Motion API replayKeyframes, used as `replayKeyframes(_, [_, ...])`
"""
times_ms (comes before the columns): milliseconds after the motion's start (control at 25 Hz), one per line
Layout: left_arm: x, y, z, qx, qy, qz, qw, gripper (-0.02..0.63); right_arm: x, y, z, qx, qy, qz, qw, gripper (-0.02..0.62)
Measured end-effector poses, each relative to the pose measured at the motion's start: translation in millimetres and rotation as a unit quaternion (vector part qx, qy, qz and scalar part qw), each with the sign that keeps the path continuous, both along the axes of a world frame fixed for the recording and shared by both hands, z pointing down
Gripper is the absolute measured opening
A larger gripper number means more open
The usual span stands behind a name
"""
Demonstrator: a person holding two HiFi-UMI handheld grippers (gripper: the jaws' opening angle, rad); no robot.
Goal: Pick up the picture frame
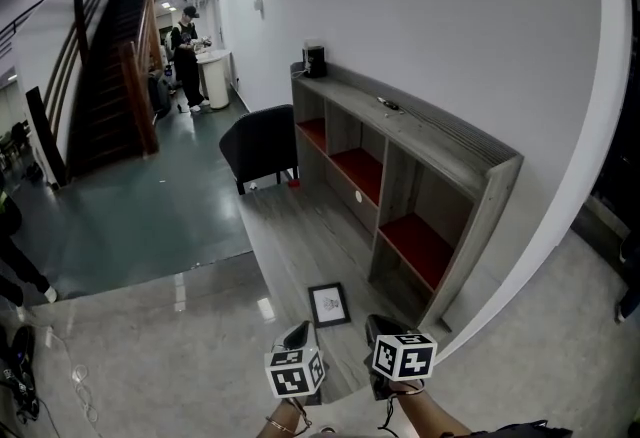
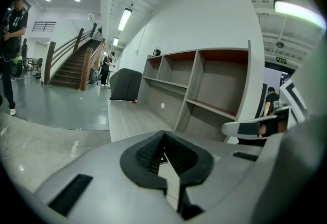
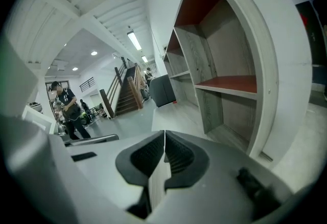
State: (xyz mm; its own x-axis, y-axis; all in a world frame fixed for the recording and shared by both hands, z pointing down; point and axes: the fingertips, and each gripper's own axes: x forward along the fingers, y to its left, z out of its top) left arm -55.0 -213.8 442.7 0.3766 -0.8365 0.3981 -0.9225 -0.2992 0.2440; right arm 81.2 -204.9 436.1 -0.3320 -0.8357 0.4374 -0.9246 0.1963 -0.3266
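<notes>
A: While both hands sit low at the bottom of the head view, how are the grippers held?

B: Side by side, pointing forward and somewhat downward. The left gripper (image 1: 297,332) and the right gripper (image 1: 378,324) each carry a marker cube on top, and a wrist shows behind each at the picture's lower edge.

A: And the jaws?

B: Clenched on both, and empty. In the left gripper view the ribbed pads (image 2: 150,152) meet with nothing between them, and in the right gripper view the pads (image 3: 179,155) meet the same way.

A: Where is the picture frame?

B: The picture frame (image 1: 329,305) lies flat on the wood-grain floor strip (image 1: 300,226), just beyond the two gripper tips and between them. Neither gripper touches it.

A: What surrounds it?

B: A grey shelf unit (image 1: 497,188) with red boards stands along the white wall (image 1: 450,26), just right of the frame. A black armchair (image 1: 262,144) sits at the strip's far end. Left of the strip there is pale polished tile (image 1: 150,356), then a glossy dark green floor (image 1: 140,216). Beyond that a staircase (image 1: 115,76) rises, and a person (image 1: 187,51) stands by a white table (image 1: 213,76)
</notes>
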Motion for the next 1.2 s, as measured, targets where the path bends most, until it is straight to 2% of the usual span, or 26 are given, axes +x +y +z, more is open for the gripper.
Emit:
replayKeyframes(480, [-10.5, -42.6, 4.5, -0.003, 0.009, 0.003, 0.9999, 0.014, -7.6, -38.9, 3.9, -0.010, 0.014, 0.007, 1.000, 0.032])
replayKeyframes(960, [-11.4, -36.2, 34.6, -0.041, 0.009, 0.001, 0.9991, 0.014, -13.0, -38.9, 25.0, -0.038, 0.020, -0.009, 0.999, 0.032])
replayKeyframes(1200, [-13.1, -51.1, 32.4, -0.039, 0.001, -0.015, 0.9991, 0.014, -13.7, -61.3, 23.2, -0.034, 0.016, -0.023, 0.999, 0.032])
